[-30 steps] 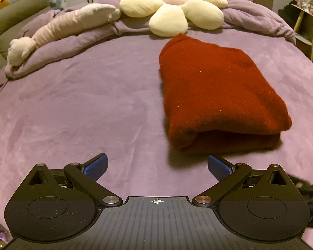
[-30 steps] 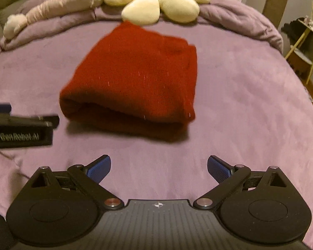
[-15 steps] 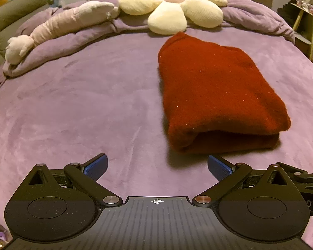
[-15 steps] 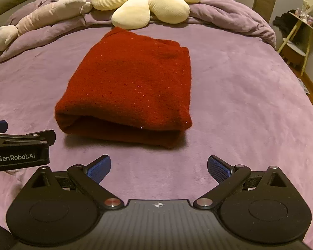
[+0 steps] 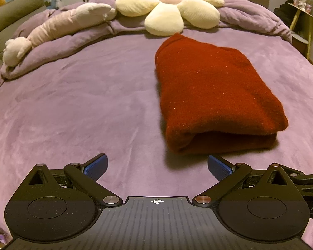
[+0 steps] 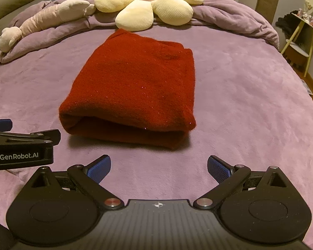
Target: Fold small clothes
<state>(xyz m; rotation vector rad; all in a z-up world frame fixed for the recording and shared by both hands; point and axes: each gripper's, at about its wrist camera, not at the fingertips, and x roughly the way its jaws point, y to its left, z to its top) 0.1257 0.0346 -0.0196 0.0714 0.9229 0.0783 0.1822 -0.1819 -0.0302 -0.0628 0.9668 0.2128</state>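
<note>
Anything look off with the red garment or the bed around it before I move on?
Nothing stands out. The red garment lies folded in a neat stack on the purple bedspread, and both grippers, left and right, hover open and empty.

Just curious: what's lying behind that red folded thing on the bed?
Behind the red garment lies a flower pillow on a bunched purple duvet. Its inner folds are hidden.

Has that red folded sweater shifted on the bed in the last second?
No. The red sweater keeps its far corner right below the flower pillow; only the cameras moved.
</note>
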